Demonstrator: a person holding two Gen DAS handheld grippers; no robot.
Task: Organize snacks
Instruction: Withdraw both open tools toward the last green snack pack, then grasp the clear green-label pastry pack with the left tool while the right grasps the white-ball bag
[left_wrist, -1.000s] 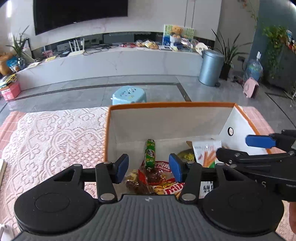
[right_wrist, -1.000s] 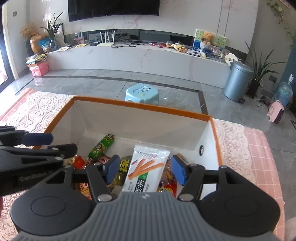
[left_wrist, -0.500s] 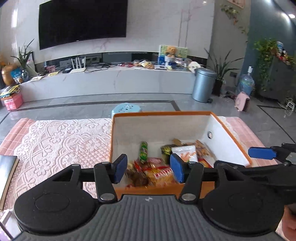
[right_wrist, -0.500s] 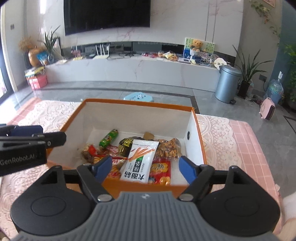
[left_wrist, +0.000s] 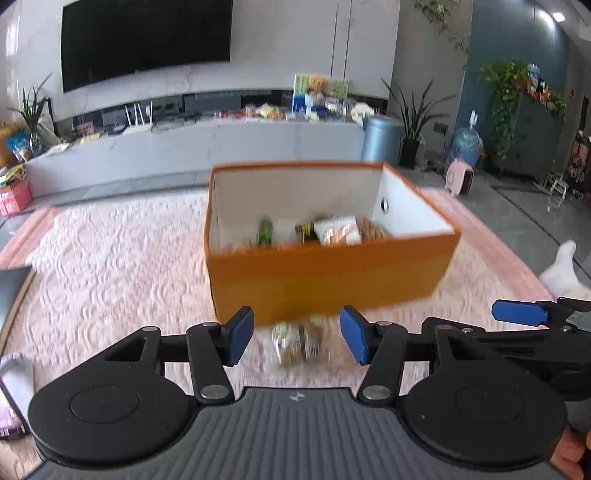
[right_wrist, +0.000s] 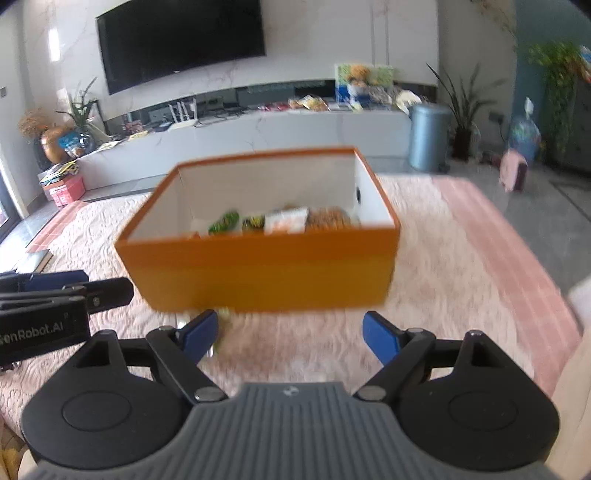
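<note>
Looking along the left gripper (left_wrist: 296, 339), its blue pads stand apart and hold nothing — released. Between them, on the lace cloth (left_wrist: 110, 258), lies a small clear-wrapped snack (left_wrist: 299, 343), blurred, just in front of the orange box (left_wrist: 325, 280). Inside the box, packets crowd the far end: a green stick pack (left_wrist: 265, 230) and a white pouch (left_wrist: 338, 230) among them. By my judgement the step in hand is reaching for this 1 stray snack, most of the sorting being done.

From the right wrist view, the right gripper (right_wrist: 290, 332) is spread wide and empty, facing the box's near wall. A bit of wrapper shows by its left pad, too blurred to name.

Next move, as I judge it — lower the left gripper over the snack, close gently on the crinkly wrap, then lift it over the near wall.
</note>
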